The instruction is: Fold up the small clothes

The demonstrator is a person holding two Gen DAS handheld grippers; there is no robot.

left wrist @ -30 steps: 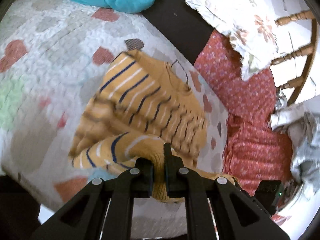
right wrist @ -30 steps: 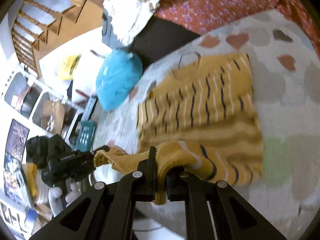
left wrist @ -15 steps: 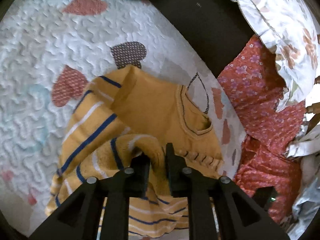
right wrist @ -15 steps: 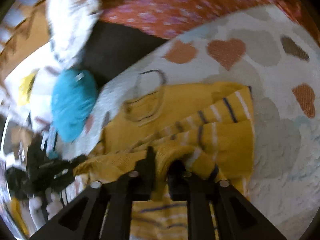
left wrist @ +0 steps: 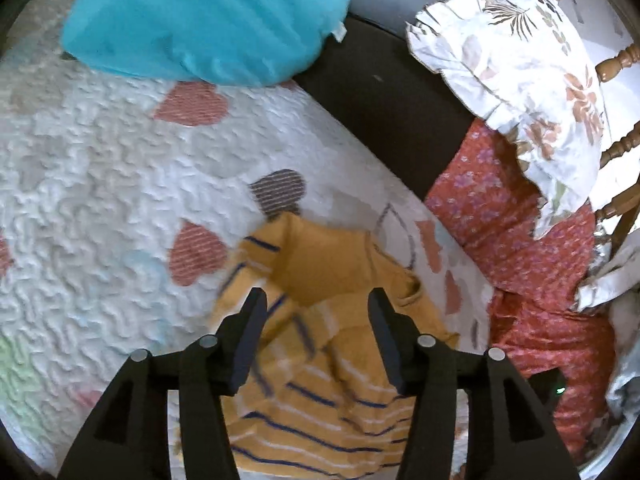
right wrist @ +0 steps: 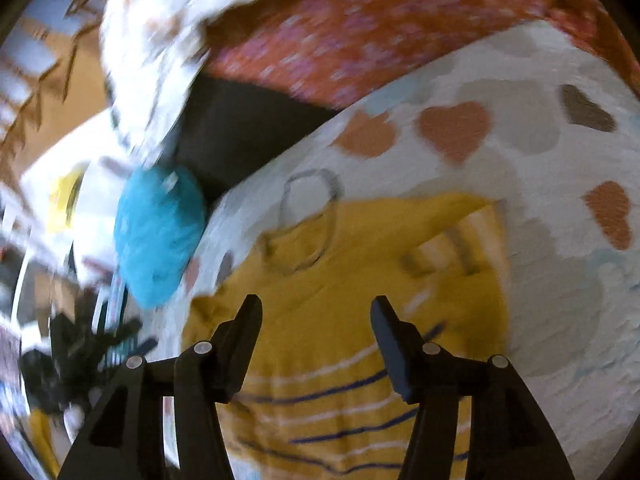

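Observation:
A small mustard-yellow sweater (left wrist: pixel 328 280) with navy and white stripes lies folded over on a white quilt (left wrist: pixel 100 184) with heart patches. My left gripper (left wrist: pixel 316 312) is open and empty just above the sweater. In the right wrist view the same sweater (right wrist: pixel 360 280) lies below my right gripper (right wrist: pixel 316 316), which is open and empty too. The right wrist view is blurred by motion.
A turquoise cushion (left wrist: pixel 208 20) lies at the quilt's far edge. A red floral cloth (left wrist: pixel 532 264) and a white floral pillow (left wrist: pixel 520 64) lie to the right, by a wooden chair (left wrist: pixel 616 60). The cushion also shows in the right wrist view (right wrist: pixel 160 236), with shelves behind it.
Both grippers carried the sweater's lower edge over towards the collar, then opened and let it go. The sweater now lies folded on the quilt.

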